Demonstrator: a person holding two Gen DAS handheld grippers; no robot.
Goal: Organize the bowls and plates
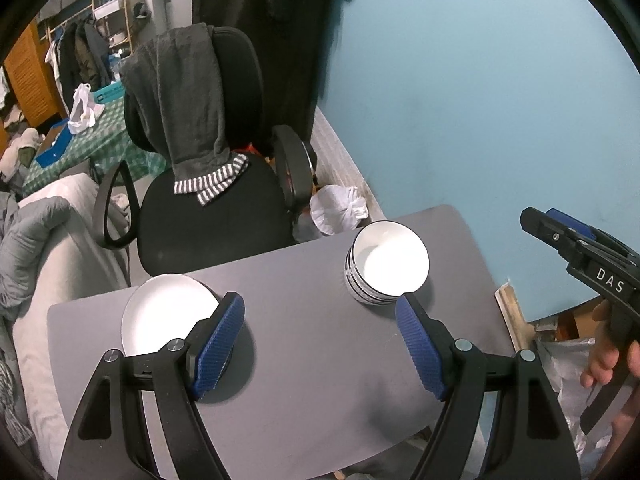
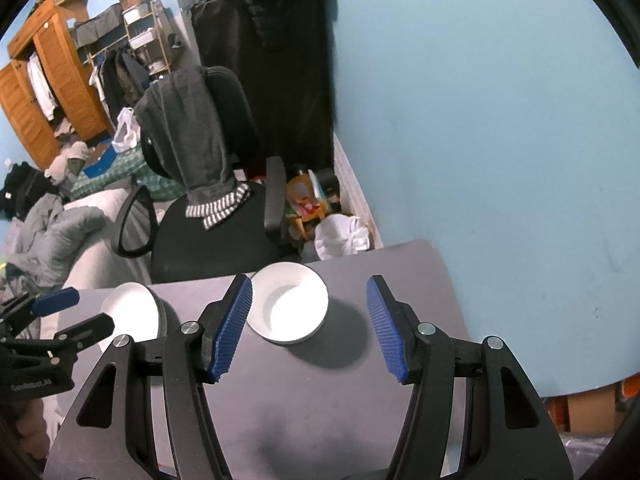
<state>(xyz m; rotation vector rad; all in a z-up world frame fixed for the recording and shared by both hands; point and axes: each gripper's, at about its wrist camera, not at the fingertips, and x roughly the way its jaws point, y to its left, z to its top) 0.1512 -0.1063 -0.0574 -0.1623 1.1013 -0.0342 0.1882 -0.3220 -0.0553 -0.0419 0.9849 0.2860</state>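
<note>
surface: grey table (image 1: 312,360) | on it: white plate (image 1: 160,316), far-left; bowl stack (image 1: 384,268), far-right

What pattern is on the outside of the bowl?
Dark and white horizontal stripes ring the white ceramic bowl; clearest in the left wrist view.

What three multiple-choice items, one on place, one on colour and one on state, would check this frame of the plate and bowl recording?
1. Where does the bowl stand?
A. on the grey table, toward its far right corner
B. on the chair seat
C. on top of the plate

2. What colour are the pads on the fingers?
A. red
B. blue
C. yellow

3. What is the left gripper doing?
A. clamping the bowl
B. clamping the plate
C. open, holding nothing

Answers:
1 A: the bowl sits on the tabletop, apart from the plate at the left.
2 B: the ribbed pads are blue in both views.
3 C: only bare tabletop shows between its fingers.
</note>
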